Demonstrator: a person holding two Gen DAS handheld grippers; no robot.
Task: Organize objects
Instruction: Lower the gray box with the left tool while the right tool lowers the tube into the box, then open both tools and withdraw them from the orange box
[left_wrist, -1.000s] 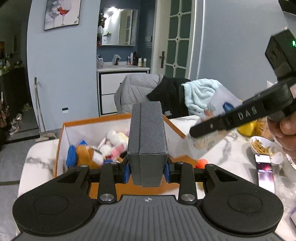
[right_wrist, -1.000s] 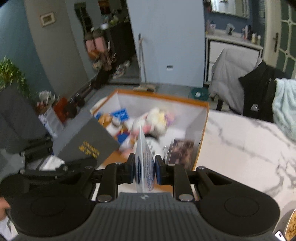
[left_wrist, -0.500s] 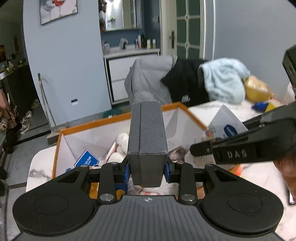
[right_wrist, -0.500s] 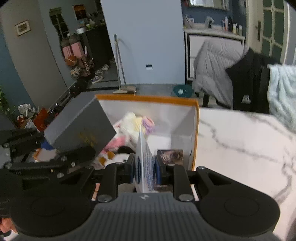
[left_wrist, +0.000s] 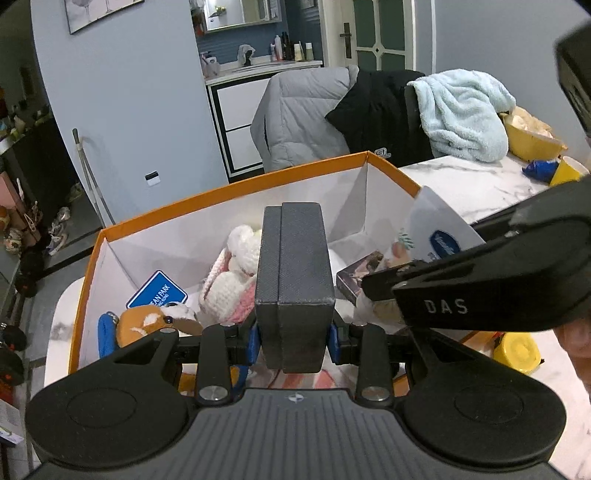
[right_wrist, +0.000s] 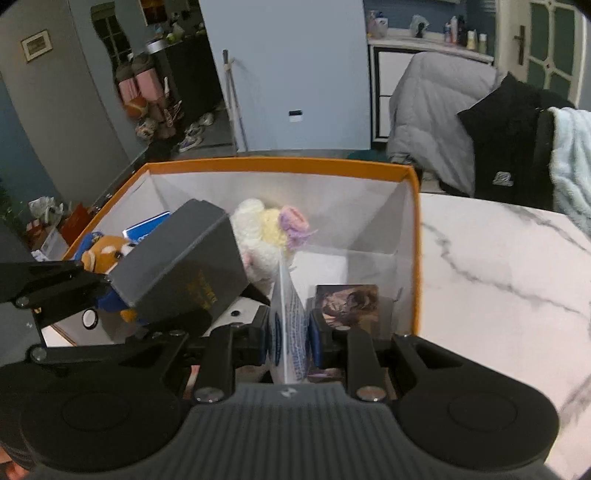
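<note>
A white marble desk (right_wrist: 498, 266) carries an orange-rimmed storage box (left_wrist: 229, 192) with white inner walls, standing at the desk's left end. Behind the far edge of the desk, a grey padded jacket (left_wrist: 299, 114), a black jacket (left_wrist: 376, 118) and a pale blue fleece (left_wrist: 461, 110) hang over chair backs.

Inside the box lie soft toys: a white and pink knitted plush (left_wrist: 232, 273) toward the middle, a brown plush animal (left_wrist: 147, 325) near the left wall, and a blue sign-shaped card (left_wrist: 157, 295) between that toy and the far wall. A small dark picture card (right_wrist: 347, 304) lies by the right wall of the box.

The left gripper (left_wrist: 293, 341) is clamped on a dark grey box (left_wrist: 293, 288), held above the box's near half with its narrow edge facing the camera; in the right wrist view the grey box (right_wrist: 181, 266) hangs tilted over the left side of the storage box, gold lettering on one face. The right gripper (right_wrist: 290, 341) is clamped on a thin white packet (right_wrist: 290, 325) with a blue logo, held edge-on above the box's near right corner, just above the picture card.

A yellow container (left_wrist: 517, 349) sits on the desk beside the box's right wall, and a yellow bowl (left_wrist: 532, 138) stands near the desk's far right corner.
</note>
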